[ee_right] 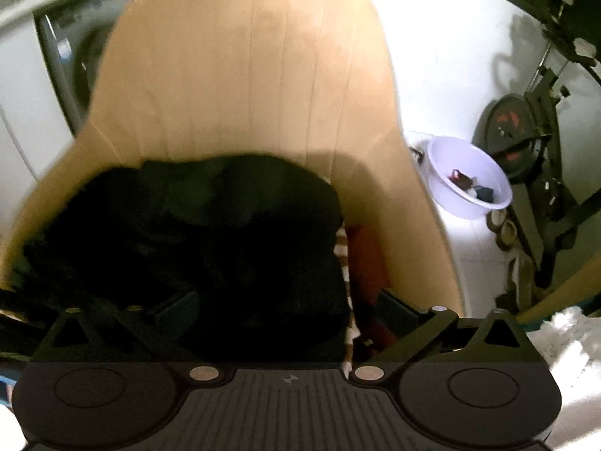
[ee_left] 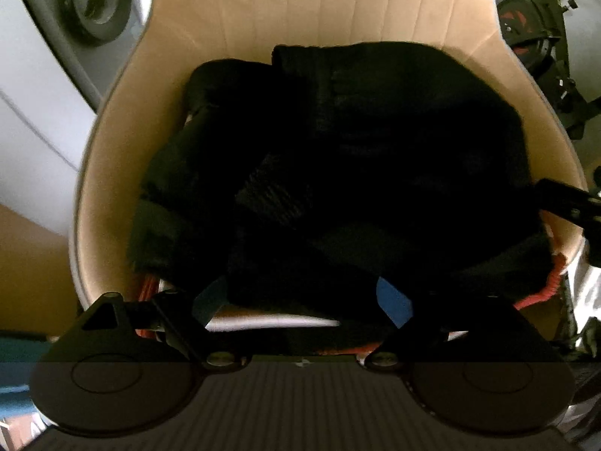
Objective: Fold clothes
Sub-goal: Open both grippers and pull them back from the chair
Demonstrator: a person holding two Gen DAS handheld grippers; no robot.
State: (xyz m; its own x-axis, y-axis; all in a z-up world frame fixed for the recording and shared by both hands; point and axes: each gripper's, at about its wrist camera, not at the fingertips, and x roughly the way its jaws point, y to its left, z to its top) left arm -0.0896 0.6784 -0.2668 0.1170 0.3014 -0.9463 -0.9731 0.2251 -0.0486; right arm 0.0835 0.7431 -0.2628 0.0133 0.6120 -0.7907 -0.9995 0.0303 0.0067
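Two grippers hang over one soft tan chair with a tall ribbed back. On its seat lies a thick black knitted garment, bunched into a rough, lumpy bundle, with a ribbed cuff or hem lying across the middle. It sits on top of a red and white striped cloth that peeks out at the edges.

The left gripper has its blue-padded fingers spread wide apart, with the near edge of the black garment lying between them. They do not seem to be pinching it. The right gripper is also spread wide, low over the right side of the pile, and nothing is squeezed in it.

I think the black garment is folded roughly at best and looks just set down. The cloth under it looks flat, but it is too hidden to tell if it is folded.

Beside the chair stands a round white plastic bowl with a few small dark and red things inside, too small to name.
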